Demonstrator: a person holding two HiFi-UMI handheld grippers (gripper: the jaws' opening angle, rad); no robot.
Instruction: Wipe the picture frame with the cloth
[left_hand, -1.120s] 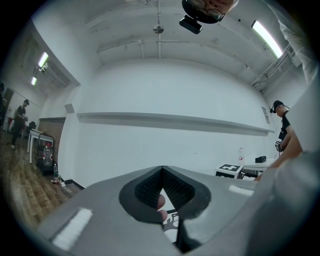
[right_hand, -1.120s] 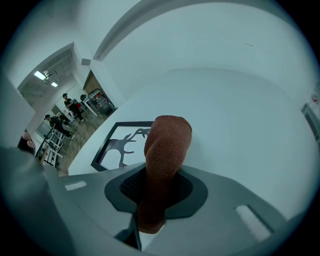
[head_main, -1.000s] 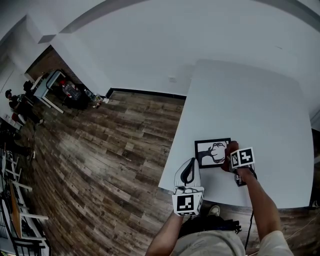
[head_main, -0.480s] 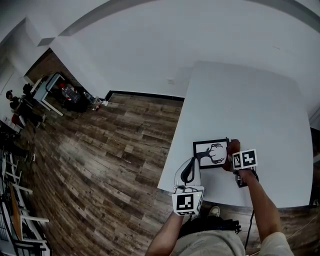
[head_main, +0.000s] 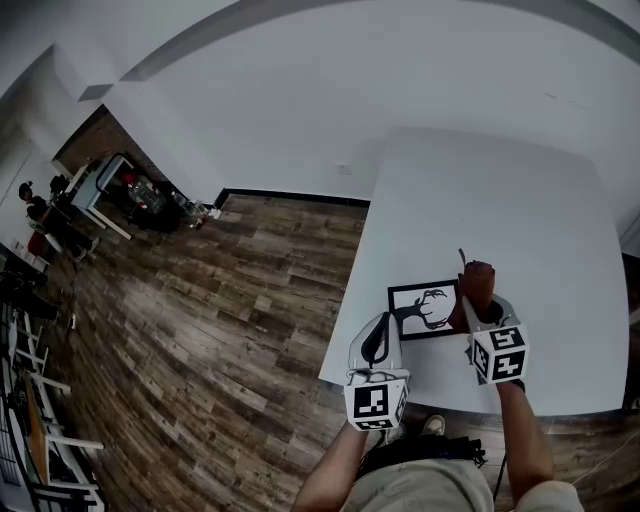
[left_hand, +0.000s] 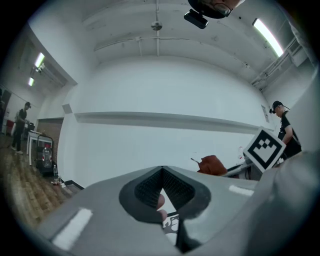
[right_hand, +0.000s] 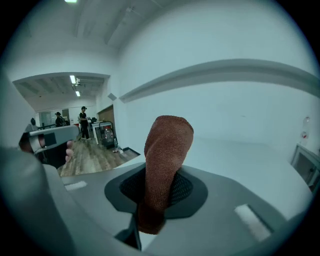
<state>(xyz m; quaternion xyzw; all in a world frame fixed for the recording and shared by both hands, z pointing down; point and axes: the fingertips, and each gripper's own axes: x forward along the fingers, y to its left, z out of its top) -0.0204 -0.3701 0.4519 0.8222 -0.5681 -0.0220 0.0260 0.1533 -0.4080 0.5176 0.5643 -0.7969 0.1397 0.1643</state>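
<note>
The black picture frame (head_main: 424, 309) with a dark antler print lies flat near the white table's front edge. My left gripper (head_main: 384, 320) is shut, its tip against the frame's lower left edge. In the left gripper view, a strip of the print (left_hand: 170, 224) shows under the closed jaws. My right gripper (head_main: 472, 306) is shut on a rust-brown cloth (head_main: 477, 279), which stands up just past the frame's right edge. In the right gripper view the cloth (right_hand: 166, 160) rises upright out of the jaws. The left gripper view also catches the cloth (left_hand: 212, 164) at the right.
The white table (head_main: 500, 190) stretches away from the frame, with its left edge dropping to a wooden floor (head_main: 220, 320). A white wall runs behind it. People and furniture (head_main: 90, 190) stand far off at the left. Another person (left_hand: 286, 127) shows at the right of the left gripper view.
My right gripper has carried the cloth rightward off the frame's right side, and its marker cube has swung back towards me. The left gripper and the frame have stayed put.
</note>
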